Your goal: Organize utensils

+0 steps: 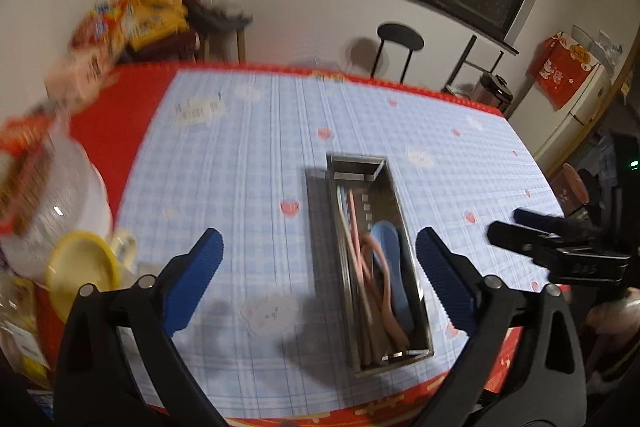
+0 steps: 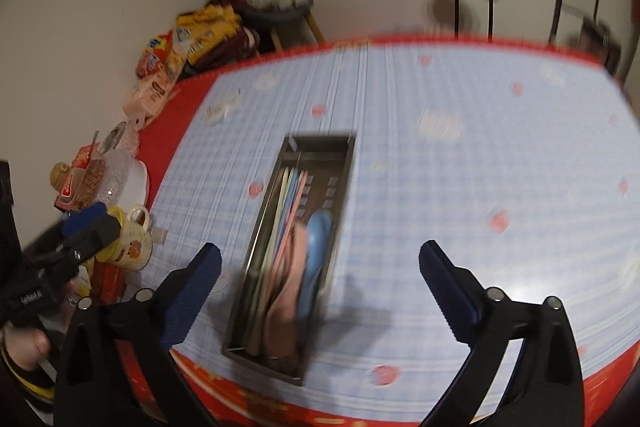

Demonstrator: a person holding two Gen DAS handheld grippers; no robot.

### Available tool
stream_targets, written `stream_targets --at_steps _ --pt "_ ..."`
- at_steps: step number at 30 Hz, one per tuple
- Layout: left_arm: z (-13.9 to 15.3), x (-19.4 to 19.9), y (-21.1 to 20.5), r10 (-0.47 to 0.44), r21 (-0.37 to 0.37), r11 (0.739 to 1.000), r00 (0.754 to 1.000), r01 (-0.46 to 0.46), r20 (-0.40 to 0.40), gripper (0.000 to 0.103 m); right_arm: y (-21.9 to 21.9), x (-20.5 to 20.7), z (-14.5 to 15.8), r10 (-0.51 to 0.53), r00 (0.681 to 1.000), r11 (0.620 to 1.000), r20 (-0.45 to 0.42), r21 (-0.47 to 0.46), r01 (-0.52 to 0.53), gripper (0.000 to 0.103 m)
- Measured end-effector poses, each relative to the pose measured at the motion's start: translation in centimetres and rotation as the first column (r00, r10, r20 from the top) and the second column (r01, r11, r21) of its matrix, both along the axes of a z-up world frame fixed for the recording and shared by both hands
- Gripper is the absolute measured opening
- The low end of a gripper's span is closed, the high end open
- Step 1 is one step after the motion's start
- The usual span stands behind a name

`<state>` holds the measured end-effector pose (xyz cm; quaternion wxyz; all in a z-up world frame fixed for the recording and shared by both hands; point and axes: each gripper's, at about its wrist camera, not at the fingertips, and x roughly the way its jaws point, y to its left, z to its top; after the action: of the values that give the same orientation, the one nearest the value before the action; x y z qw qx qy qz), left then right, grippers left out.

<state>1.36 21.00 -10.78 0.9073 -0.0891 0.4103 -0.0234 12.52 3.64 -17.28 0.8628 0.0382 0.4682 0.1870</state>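
Steel utensil tray (image 1: 376,267) at counter (image 1: 248,163) centre, holding pink and blue utensils (image 1: 386,259). Left tool (image 1: 320,259) spread wide, empty, tray at 12 o'clock. Right tool (image 2: 320,267) likewise wide, empty.

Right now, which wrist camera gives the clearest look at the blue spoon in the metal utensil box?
The left wrist view: the blue spoon lies fairly sharp inside the metal utensil box, beside the pink utensils. The right wrist view also shows it, but smeared by motion blur.
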Motion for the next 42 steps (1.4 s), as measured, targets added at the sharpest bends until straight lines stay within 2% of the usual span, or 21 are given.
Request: stream_targets --at_steps 6,9,13,17,20,25,32,42 --pt "6.4 -1.0 -3.1 0.049 0.099 0.993 0.988 -0.064 0.145 0.097 -3.5 -1.3 7.1 0.021 0.985 0.995 0.172 -0.099 -0.004 0.097" --pt "9.7 -2.0 -4.9 0.047 0.134 0.988 0.974 -0.079 0.223 0.097 -5.9 -2.8 11.0 0.022 0.96 0.985 0.278 -0.17 0.027 0.097" --pt "13.5 -3.3 -7.7 0.032 0.164 0.983 0.948 -0.088 0.315 0.097 -9.0 -4.6 14.7 -0.003 0.933 0.981 0.36 -0.179 0.073 0.097" --pt "15.8 -4.2 -9.9 0.021 0.141 0.987 0.934 -0.076 0.356 0.097 -12.0 -6.5 17.5 -0.046 0.904 0.979 0.426 -0.162 0.126 0.097" --pt "17.0 -4.8 -11.8 -0.003 0.136 0.989 0.926 -0.053 0.377 0.097 -13.9 -8.1 18.8 -0.081 0.88 0.971 0.468 -0.162 0.176 0.097" --pt "17.7 -5.6 -14.9 -0.032 0.176 0.983 0.919 -0.041 0.393 0.097 -16.1 -10.3 19.8 -0.132 0.855 0.961 0.502 -0.148 0.235 0.097" --pt "18.0 -5.8 -18.1 -0.102 0.16 0.986 0.918 0.042 0.383 0.097 -18.1 -12.2 20.2 -0.187 0.837 0.945 0.514 -0.138 0.295 0.097" --pt "17.5 -5.3 -19.9 -0.146 0.16 0.983 0.921 0.093 0.362 0.097 -19.1 -12.8 20.3 -0.227 0.819 0.927 0.527 -0.141 0.348 0.097"
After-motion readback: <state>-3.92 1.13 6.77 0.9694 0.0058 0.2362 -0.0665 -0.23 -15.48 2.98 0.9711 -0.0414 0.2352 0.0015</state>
